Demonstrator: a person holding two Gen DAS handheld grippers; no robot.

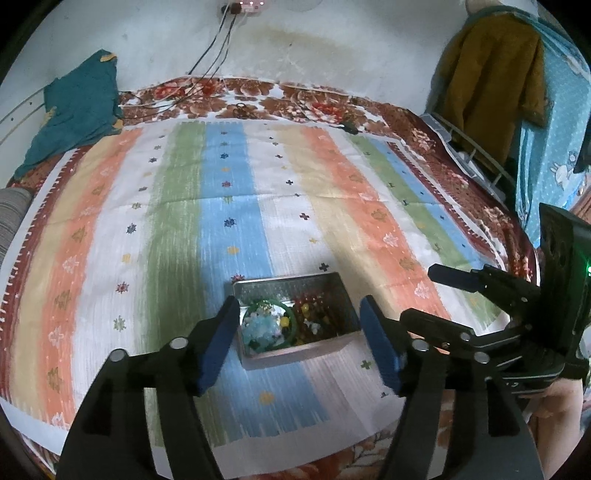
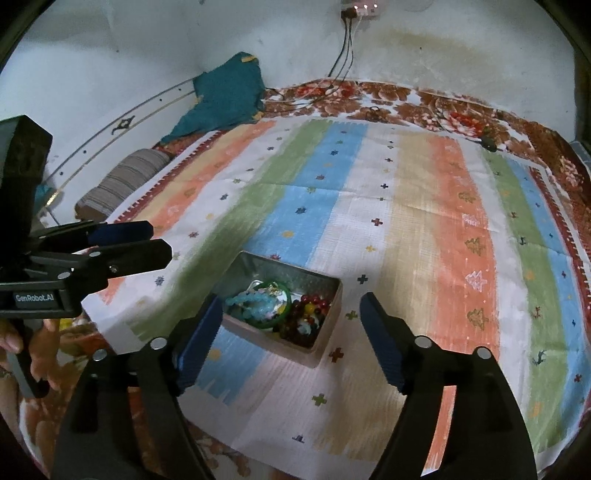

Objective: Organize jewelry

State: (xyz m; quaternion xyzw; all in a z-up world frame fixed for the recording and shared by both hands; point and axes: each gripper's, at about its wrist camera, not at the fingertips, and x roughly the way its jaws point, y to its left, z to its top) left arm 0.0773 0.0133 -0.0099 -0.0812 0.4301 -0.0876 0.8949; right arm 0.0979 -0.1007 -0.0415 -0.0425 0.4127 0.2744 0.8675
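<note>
Left wrist view: left gripper point(image 1: 299, 343) fingers stand apart, empty, over the one metal box point(image 1: 295, 317) near the striped cloth's point(image 1: 229, 192) front edge; right gripper point(image 2: 291, 343) likewise apart and empty. One green bangle point(image 2: 275, 302), blue beads point(image 2: 251, 304) and red beads point(image 2: 308, 312) lie inside; seemingly nothing left outside, task looks nearly done

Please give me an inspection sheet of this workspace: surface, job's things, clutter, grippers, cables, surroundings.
Surface: striped cloth spread over a floral blanket.
Job's things: open metal tin on the cloth, holding a green bangle, pale blue beads and dark red beads.
Clutter: teal garment, striped pillow.
Grippers: left hand-held gripper open, empty; right hand-held gripper open, empty.
Cables: dark cables from a wall socket.
Surroundings: stained wall, hanging clothes.
</note>
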